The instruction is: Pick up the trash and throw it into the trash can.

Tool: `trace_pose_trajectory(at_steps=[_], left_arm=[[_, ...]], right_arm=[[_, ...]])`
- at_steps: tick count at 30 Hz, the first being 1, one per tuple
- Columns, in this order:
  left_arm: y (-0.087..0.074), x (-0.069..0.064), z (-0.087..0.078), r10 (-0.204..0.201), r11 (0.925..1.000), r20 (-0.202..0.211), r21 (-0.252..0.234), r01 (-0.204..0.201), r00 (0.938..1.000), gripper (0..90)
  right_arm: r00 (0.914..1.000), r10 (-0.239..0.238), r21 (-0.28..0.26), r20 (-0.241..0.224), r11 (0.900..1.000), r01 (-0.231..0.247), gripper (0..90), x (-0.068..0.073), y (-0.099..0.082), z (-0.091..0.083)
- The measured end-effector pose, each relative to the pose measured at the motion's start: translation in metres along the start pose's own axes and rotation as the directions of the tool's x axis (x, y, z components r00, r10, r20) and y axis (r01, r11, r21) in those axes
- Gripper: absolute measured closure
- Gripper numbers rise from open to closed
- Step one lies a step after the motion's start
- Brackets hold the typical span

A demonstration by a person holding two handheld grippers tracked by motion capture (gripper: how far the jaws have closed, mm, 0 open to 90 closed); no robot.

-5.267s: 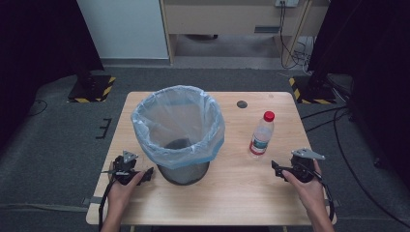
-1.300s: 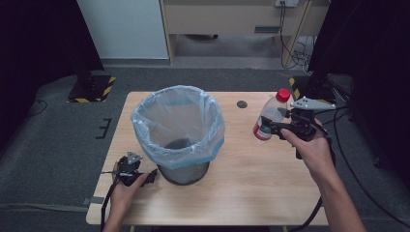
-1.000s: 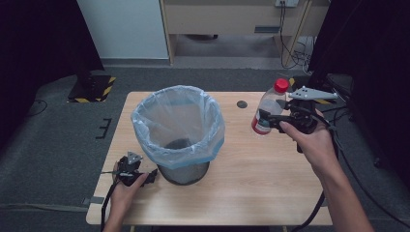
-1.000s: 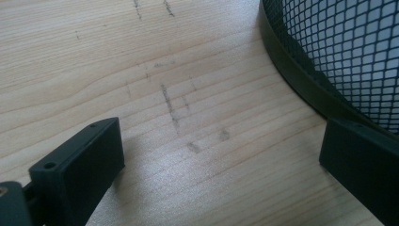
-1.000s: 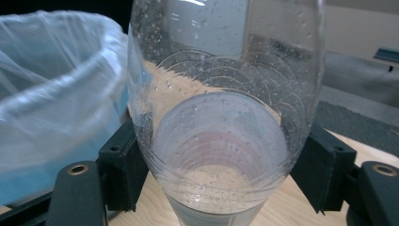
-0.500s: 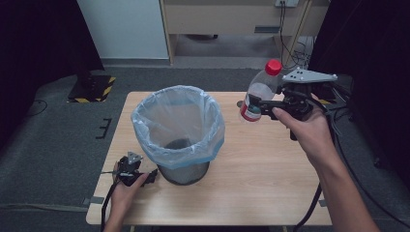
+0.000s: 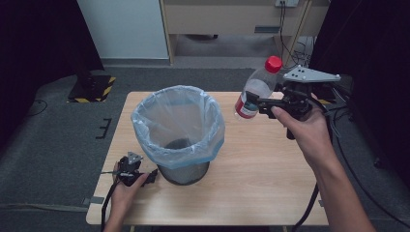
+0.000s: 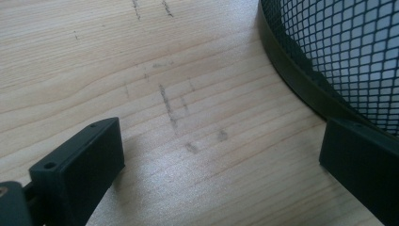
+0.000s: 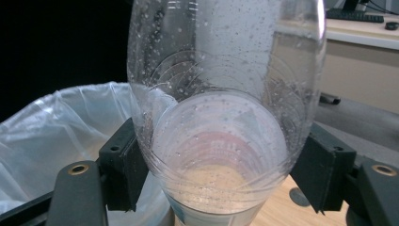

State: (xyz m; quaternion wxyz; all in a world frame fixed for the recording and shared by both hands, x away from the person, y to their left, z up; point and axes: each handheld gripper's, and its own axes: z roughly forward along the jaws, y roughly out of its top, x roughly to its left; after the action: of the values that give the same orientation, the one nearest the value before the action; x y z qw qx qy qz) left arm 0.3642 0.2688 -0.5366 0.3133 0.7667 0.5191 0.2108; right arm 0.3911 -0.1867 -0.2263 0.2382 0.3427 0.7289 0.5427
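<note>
Room: dark grey floor around a pale wooden table, with a white panel and a wooden cabinet behind it and black drapes at both sides.
Bin: a black mesh waste bin lined with a pale blue plastic bag stands on the left-centre of the table, its mouth open upward.
Bottle: a clear plastic bottle with a red cap and a red-and-white label is held in the air above the table's far right part, just to the right of the bin's rim and tilted, cap up and to the right. Droplets cling to its inner wall in the right gripper view; it looks nearly empty, though that is hard to judge.
Right gripper: clamped on the bottle's lower body, one black jaw on each side, held up by the person's right hand.
Left gripper: rests on the table at the bin's foot in the left hand; its jaws stand apart with bare wood between them, one jaw close against the bin's base band.
</note>
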Motion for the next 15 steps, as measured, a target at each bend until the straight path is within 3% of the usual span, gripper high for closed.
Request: trace_pose_trajectory(at_steps=[15], left_arm=[[0.000, 0.000, 0.000, 0.004, 1.0000, 0.002, 0.000, -0.004, 1.0000, 0.0]], right_arm=[[0.9989, -0.002, -0.104, -0.046, 0.9946, -0.003, 28.1, 0.014, 0.014, 0.004]])
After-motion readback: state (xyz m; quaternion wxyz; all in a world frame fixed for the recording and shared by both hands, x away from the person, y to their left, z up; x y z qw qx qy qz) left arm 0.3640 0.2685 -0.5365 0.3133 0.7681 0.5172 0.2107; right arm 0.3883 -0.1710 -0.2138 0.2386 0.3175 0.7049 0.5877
